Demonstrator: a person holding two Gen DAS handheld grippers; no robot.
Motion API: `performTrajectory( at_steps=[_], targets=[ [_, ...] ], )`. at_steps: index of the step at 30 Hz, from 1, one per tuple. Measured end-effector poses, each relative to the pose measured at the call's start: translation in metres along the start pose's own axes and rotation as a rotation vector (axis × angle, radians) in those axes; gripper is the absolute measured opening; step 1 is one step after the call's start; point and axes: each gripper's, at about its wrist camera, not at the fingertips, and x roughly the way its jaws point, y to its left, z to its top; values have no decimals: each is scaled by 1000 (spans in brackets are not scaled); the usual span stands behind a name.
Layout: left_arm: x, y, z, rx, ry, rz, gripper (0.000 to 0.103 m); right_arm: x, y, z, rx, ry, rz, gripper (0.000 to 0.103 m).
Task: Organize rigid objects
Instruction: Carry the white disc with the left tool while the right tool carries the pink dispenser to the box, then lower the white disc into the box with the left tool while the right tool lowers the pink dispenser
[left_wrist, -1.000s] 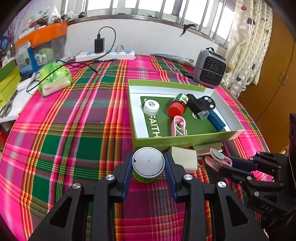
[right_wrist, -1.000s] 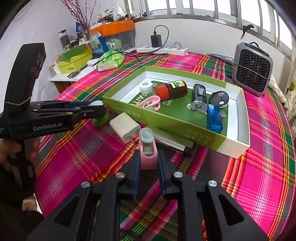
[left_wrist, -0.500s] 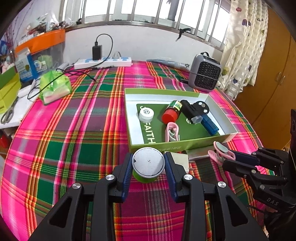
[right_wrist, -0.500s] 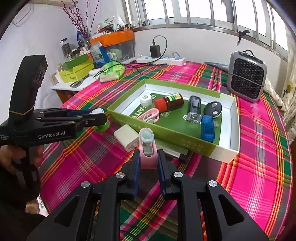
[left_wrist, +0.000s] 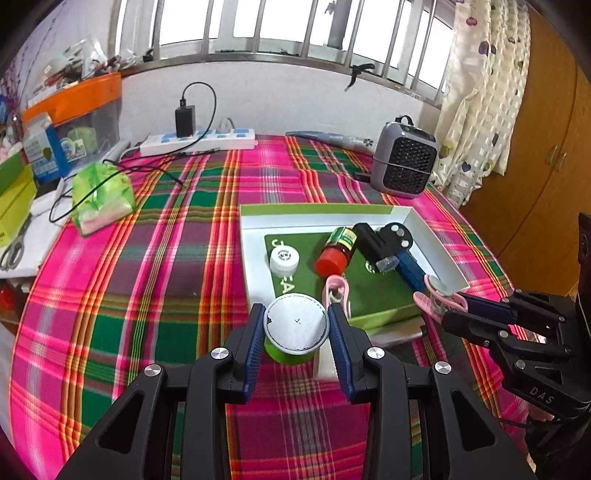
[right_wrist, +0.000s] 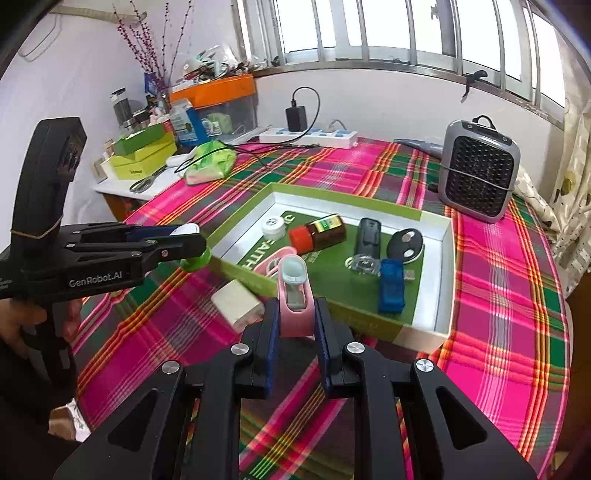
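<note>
Left wrist view: the left gripper (left_wrist: 296, 334) pinches a green cup with a foil lid (left_wrist: 296, 328), held by the green box (left_wrist: 436, 240)'s near edge.

Right wrist view: the right gripper (right_wrist: 294, 332) pinches a pink clip (right_wrist: 295, 301); a white charger (right_wrist: 238, 305) lies beside it.

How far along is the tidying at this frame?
Well underway. Done: the green box already holds a red-capped bottle, white cap, blue USB stick and more. In hand: left gripper grips a green container; right gripper grips a pink device. Left: white charger on the cloth.
</note>
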Motion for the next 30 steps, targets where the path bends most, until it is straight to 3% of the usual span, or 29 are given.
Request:
performTrajectory(
  at_steps=[30],
  targets=[
    [53, 3, 25, -7, 40, -13, 33, 58, -32, 38, 21, 92, -60, 19]
  ],
)
